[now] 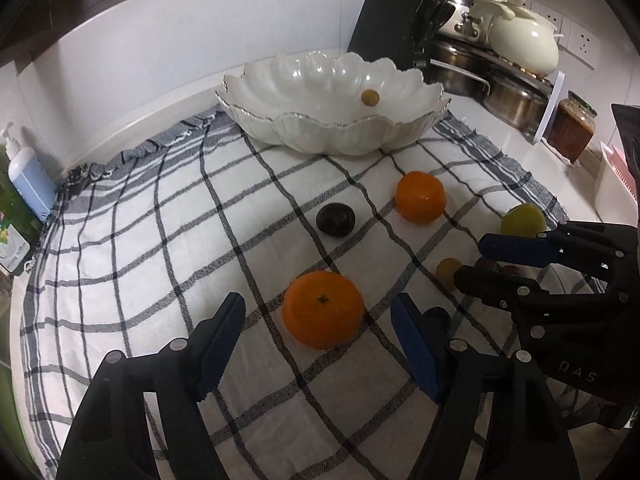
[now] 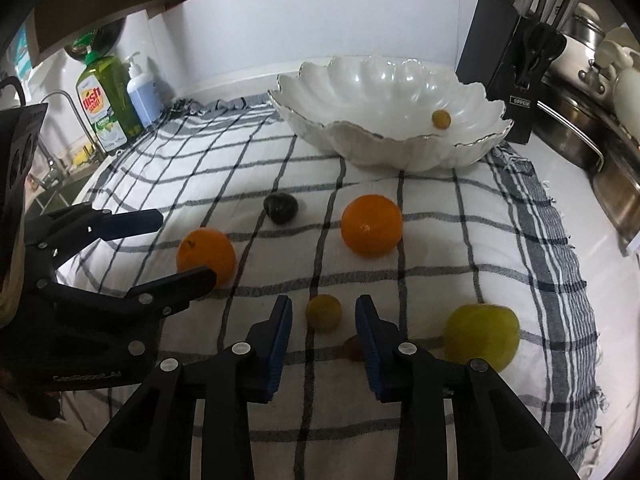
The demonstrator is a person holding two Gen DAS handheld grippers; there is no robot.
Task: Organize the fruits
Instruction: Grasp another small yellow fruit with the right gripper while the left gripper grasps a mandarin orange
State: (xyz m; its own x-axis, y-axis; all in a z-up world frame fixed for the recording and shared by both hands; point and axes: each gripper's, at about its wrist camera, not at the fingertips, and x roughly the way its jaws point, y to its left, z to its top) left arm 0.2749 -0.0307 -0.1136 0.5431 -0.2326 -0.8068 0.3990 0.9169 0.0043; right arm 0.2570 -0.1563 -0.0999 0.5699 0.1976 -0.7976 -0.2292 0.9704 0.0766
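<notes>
A white scalloped bowl [image 1: 332, 128] [image 2: 384, 144] stands at the back of the checked cloth with one small yellow fruit [image 1: 370, 97] [image 2: 441, 119] inside. On the cloth lie two oranges [image 1: 323, 310] [image 1: 420, 197], a dark fruit [image 1: 335, 219] [image 2: 281, 208], a small yellow fruit [image 2: 323, 313], a green-yellow apple [image 2: 482, 332] and a small reddish fruit [image 2: 353, 349]. My left gripper [image 1: 320, 316] is open around the near orange [image 2: 206, 258]. My right gripper [image 2: 323, 312] is open, its fingers either side of the small yellow fruit.
A knife block [image 1: 386, 24] and steel pots [image 1: 472, 68] stand behind the bowl on the right, with a jar [image 1: 570, 130]. A dish soap bottle [image 2: 106, 100] and a pump bottle [image 2: 140, 94] stand by the sink at the left.
</notes>
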